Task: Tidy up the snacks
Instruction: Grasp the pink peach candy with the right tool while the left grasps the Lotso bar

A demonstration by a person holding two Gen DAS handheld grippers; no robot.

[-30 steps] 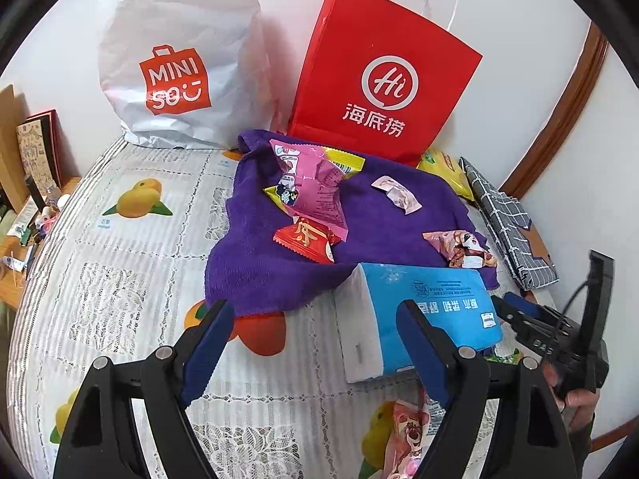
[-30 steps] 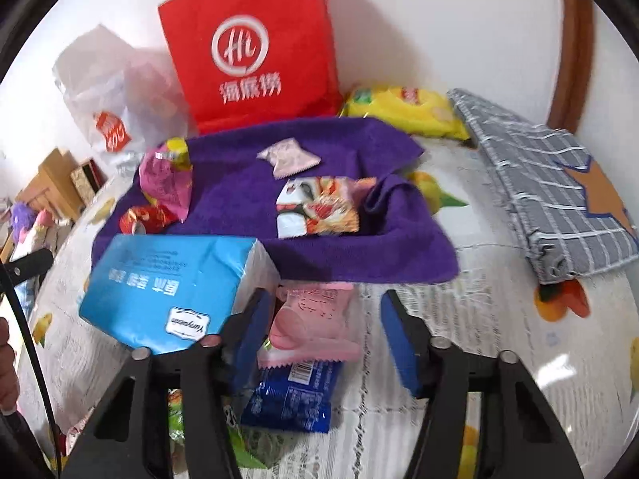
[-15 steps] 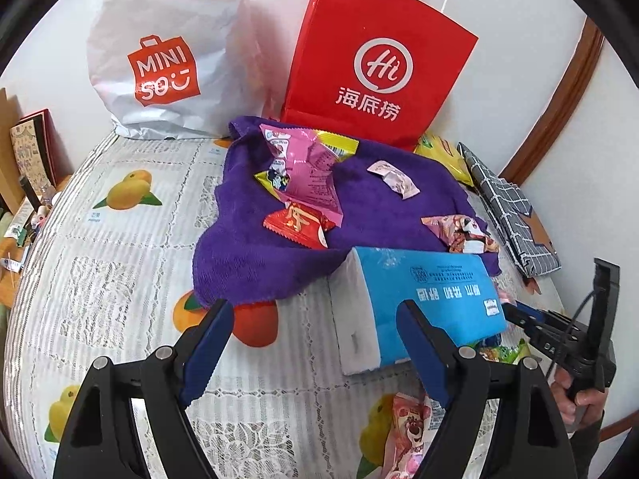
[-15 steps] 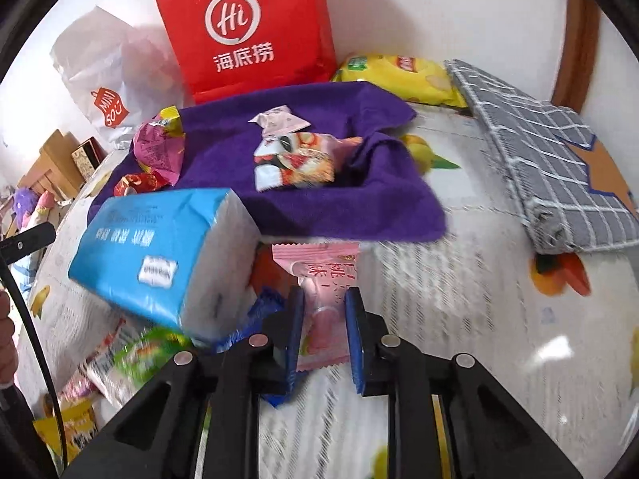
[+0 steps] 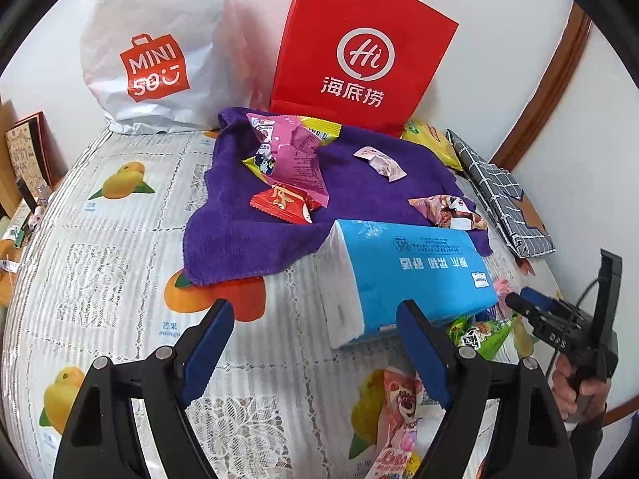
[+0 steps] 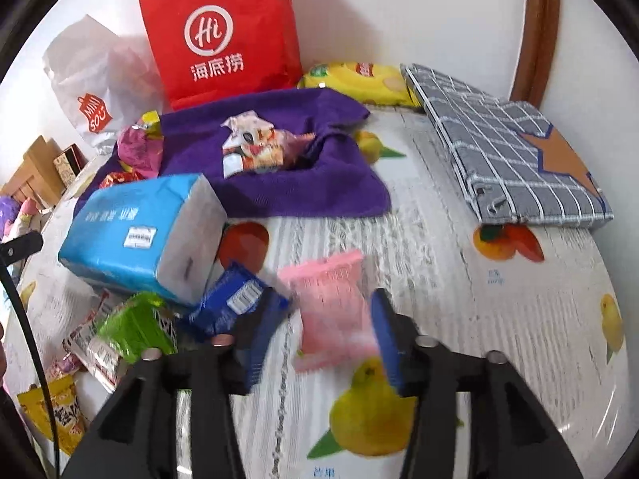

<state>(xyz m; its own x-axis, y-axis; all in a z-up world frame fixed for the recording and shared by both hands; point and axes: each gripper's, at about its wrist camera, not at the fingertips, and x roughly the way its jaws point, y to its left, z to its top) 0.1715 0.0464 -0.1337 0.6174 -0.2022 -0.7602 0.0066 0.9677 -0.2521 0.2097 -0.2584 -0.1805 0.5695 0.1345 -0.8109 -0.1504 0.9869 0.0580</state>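
A purple towel lies on the fruit-print cloth with several snack packets on it. My right gripper has its jaws spread; a pink snack packet sits blurred between them, leaning on the right finger. A blue packet and a green packet lie to its left. My left gripper is open and empty, low over the cloth before a blue tissue pack. The right gripper shows in the left wrist view, at the right.
A red paper bag and a white plastic bag stand against the wall. A yellow chip bag and a folded grey checked cloth lie at the right. More packets lie near the front edge.
The right gripper closed on the pink packet and lifted it, then its jaws spread again; the packet now sits loose between them. The left gripper has pulled back slightly.
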